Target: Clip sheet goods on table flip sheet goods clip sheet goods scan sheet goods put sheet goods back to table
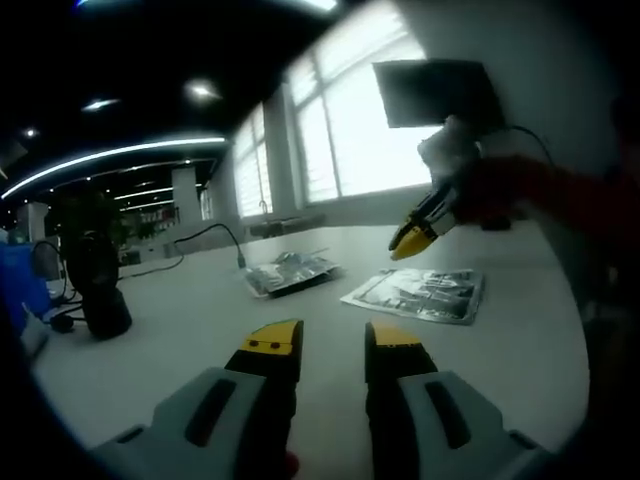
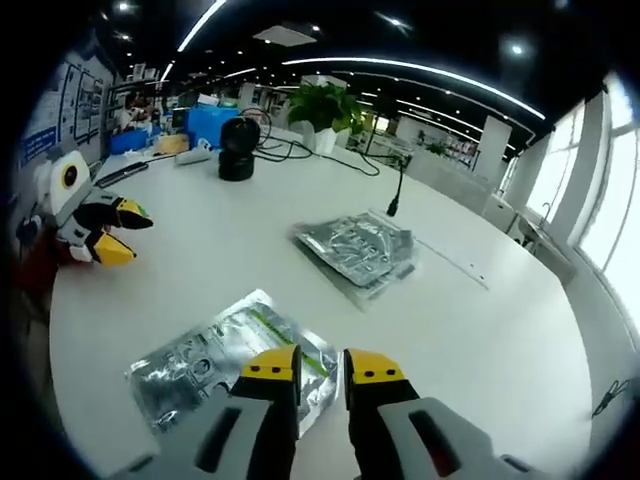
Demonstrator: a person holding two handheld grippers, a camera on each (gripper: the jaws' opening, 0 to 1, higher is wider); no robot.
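Two silvery sheet packs lie flat on the white table [image 1: 180, 330]. In the left gripper view the crumpled pack [image 1: 292, 272] is ahead and the flat printed pack [image 1: 420, 293] ahead to the right. My left gripper [image 1: 333, 340] hovers low over the table, open and holding nothing. My right gripper [image 1: 413, 236], held by a gloved hand, hangs above the flat pack. In the right gripper view the right gripper [image 2: 322, 365] is open by a narrow gap just above the near pack [image 2: 225, 365]. The other pack [image 2: 360, 250] lies farther off. The left gripper [image 2: 112, 232] shows at the left, open.
A black cylindrical device [image 2: 238, 150] with cables stands at the far side, also seen as a black device [image 1: 95, 275] on the left. A small stalk on a cable [image 2: 395, 198] stands behind the far pack. A potted plant [image 2: 325, 108] and blue box [image 2: 210, 125] sit beyond.
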